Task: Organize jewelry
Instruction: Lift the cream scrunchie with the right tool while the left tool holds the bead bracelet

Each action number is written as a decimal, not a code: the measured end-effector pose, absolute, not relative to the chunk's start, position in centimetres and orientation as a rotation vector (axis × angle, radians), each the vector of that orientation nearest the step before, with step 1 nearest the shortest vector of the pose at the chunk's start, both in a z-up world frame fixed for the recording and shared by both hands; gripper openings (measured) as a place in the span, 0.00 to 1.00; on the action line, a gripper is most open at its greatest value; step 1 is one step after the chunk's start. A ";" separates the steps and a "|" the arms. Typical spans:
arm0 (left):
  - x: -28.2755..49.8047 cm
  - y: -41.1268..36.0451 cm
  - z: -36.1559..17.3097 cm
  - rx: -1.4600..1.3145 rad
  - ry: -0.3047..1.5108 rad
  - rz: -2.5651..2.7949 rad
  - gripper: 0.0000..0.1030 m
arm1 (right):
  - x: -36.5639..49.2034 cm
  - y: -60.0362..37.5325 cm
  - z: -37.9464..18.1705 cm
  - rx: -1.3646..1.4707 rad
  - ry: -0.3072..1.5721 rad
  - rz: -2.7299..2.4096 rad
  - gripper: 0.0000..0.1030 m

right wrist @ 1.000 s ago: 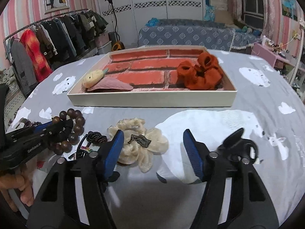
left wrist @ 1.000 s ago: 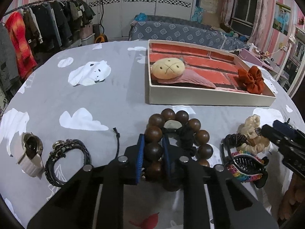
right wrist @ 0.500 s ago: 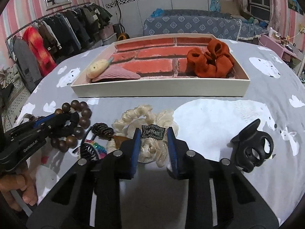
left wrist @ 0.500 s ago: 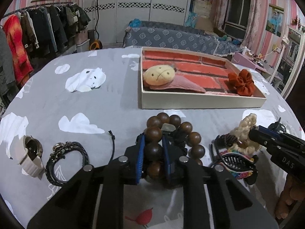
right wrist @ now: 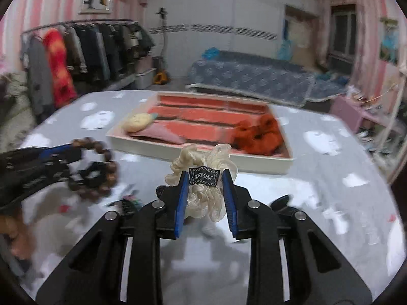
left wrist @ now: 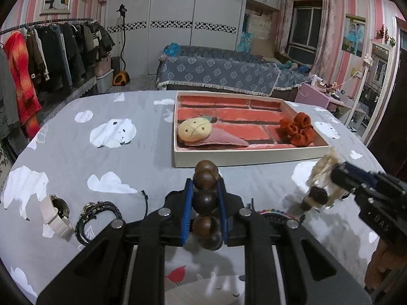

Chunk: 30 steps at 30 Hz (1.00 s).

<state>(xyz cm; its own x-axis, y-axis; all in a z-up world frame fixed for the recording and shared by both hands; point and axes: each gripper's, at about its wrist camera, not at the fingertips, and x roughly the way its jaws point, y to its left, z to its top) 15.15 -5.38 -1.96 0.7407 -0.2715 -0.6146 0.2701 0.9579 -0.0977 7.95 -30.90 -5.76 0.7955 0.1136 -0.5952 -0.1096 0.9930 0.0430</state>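
My left gripper is shut on a brown wooden bead bracelet and holds it above the grey cloth; it also shows in the right wrist view. My right gripper is shut on a cream scrunchie with a black tag, lifted off the cloth, also seen at the right of the left wrist view. Ahead stands a white tray with a red brick-pattern floor, holding a rust-orange scrunchie and a yellow-and-pink plush clip.
A white watch and a dark braided bracelet lie on the cloth at the left. A rainbow hair claw lies behind the left gripper's right finger. A black clip lies by my right gripper. A clothes rack and a bed stand beyond.
Both grippers rose from the cloth with their loads. The bead bracelet now hangs upright in the left one. The right one closed on the cream scrunchie and lifted it toward the tray.
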 end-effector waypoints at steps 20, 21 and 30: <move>11.5 -6.0 1.5 0.010 0.595 -0.322 0.18 | 6.3 -31.4 -4.4 0.140 0.652 0.255 0.26; 11.5 -6.0 1.5 0.012 0.595 -0.323 0.18 | 6.1 -30.8 -4.5 0.093 0.644 0.241 0.26; 12.2 -6.3 -0.9 0.014 0.645 -0.323 0.18 | 7.0 -30.8 -7.1 0.110 0.718 0.225 0.26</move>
<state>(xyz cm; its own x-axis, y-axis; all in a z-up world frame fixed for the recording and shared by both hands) 12.20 -6.25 -0.92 0.7511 -0.2916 -0.5923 0.3001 0.9499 -0.0871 6.96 -30.84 -7.07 0.7304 0.2420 -0.6387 -0.1667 0.9700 0.1770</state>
